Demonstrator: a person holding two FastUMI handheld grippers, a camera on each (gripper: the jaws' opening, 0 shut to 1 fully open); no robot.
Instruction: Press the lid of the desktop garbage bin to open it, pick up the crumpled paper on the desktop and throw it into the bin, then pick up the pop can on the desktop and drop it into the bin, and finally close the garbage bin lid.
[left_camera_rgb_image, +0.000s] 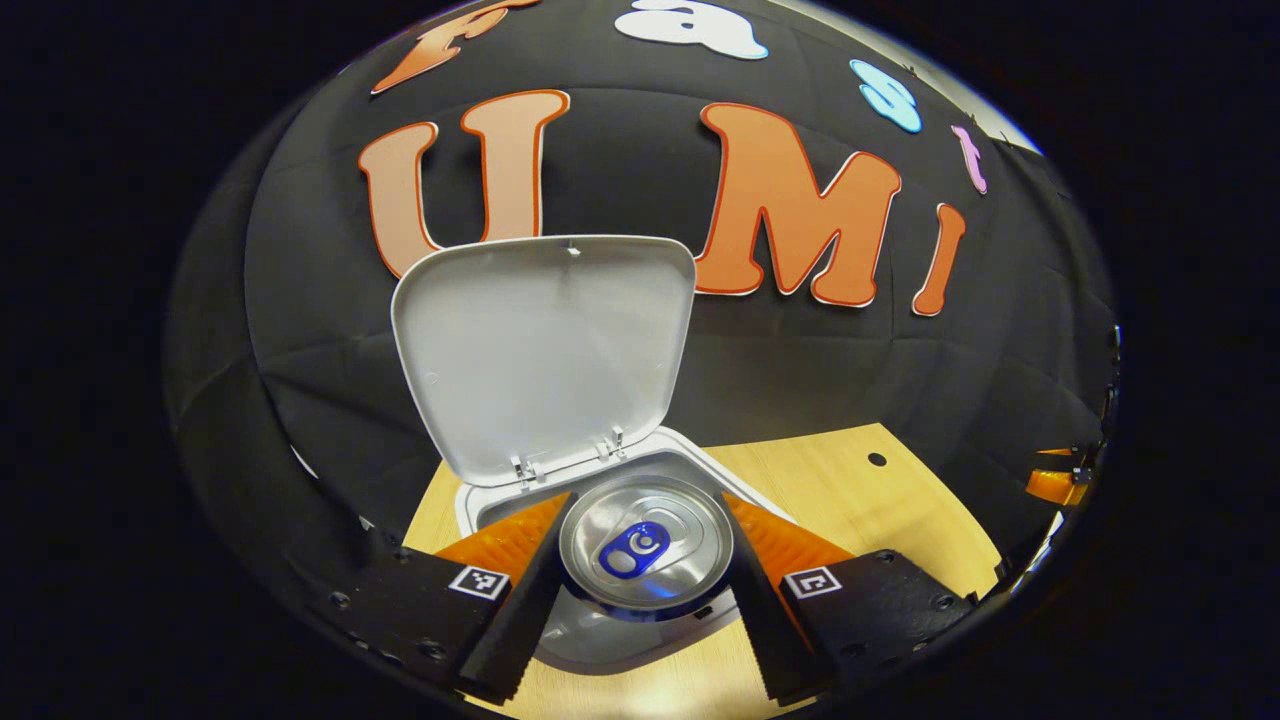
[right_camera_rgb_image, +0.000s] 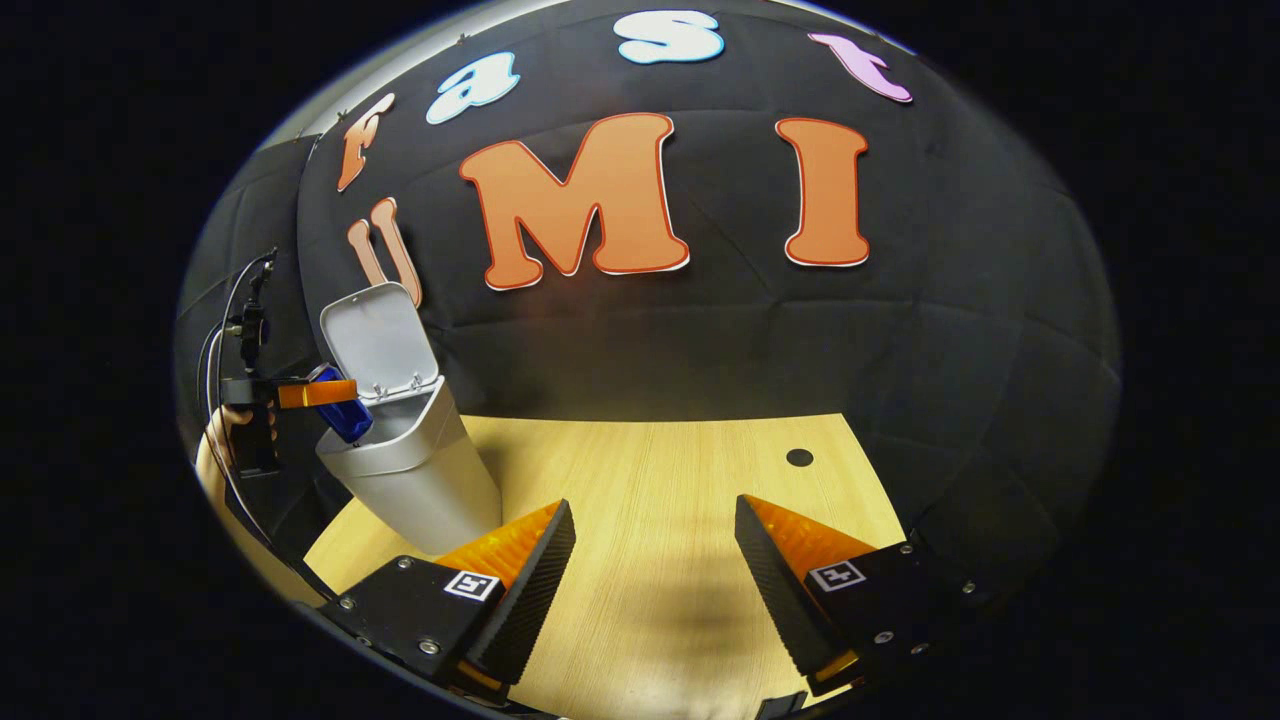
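- A light wooden desktop (right_camera_rgb_image: 660, 520) stands against the booth's black cloth wall, with a small dark hole (right_camera_rgb_image: 799, 457) in the wood near its far edge.
- The garbage bin (right_camera_rgb_image: 420, 475), pale grey, sits at the left of the desktop in the right gripper view; its lid (left_camera_rgb_image: 545, 345) is swung up and stands upright behind the opening.
- In the left gripper view, the left gripper (left_camera_rgb_image: 645, 590) clasps the pop can (left_camera_rgb_image: 645, 545) between both fingers, top end facing the camera with its blue pull tab showing, right above the bin's open mouth.
- In the right gripper view the same can (right_camera_rgb_image: 342, 412) shows blue, tilted at the bin's rim, held by the far-off left gripper, and a hand (right_camera_rgb_image: 225, 440) is behind it.
- The right gripper (right_camera_rgb_image: 655, 575) hangs over bare wood, its fingers spread wide with nothing between them, well apart from the bin.
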